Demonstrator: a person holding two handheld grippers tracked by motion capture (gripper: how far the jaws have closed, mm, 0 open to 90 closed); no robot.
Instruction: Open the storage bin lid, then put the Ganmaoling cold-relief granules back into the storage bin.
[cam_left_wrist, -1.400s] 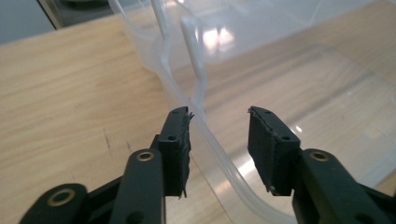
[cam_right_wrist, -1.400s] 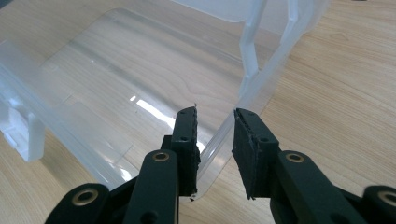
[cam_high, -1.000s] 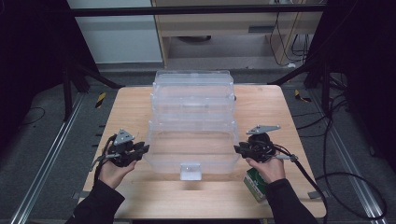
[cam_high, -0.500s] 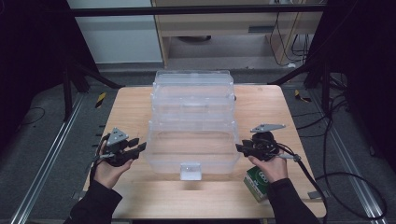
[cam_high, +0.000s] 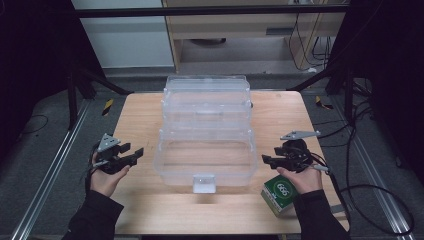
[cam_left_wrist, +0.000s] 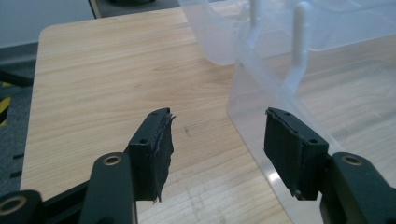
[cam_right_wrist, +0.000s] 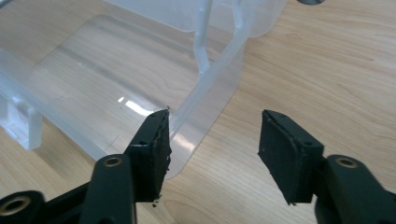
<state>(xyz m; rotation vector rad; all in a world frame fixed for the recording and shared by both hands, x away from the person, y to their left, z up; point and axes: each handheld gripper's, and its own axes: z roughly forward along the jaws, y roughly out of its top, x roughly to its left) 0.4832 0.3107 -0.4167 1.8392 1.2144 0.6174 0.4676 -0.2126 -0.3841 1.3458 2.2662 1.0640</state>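
Two handheld grippers, all black. Left gripper (cam_high: 134, 153) at 8 o'clock of the high view, grey three-cornered plate (cam_high: 107, 142) on top. Right gripper (cam_high: 266, 160) at 4 o'clock, same grey plate (cam_high: 299, 134), black cable (cam_high: 350, 187) trailing toward 5 o'clock. Black long sleeves (cam_high: 95, 216) down to the wrists. Flat rectangular pads (cam_left_wrist: 289, 144) with ribbed rubber faces, left one frayed at the edge. Small screw holes near pad tips, brass-coloured rivets (cam_right_wrist: 112, 161) on the jaw arms.
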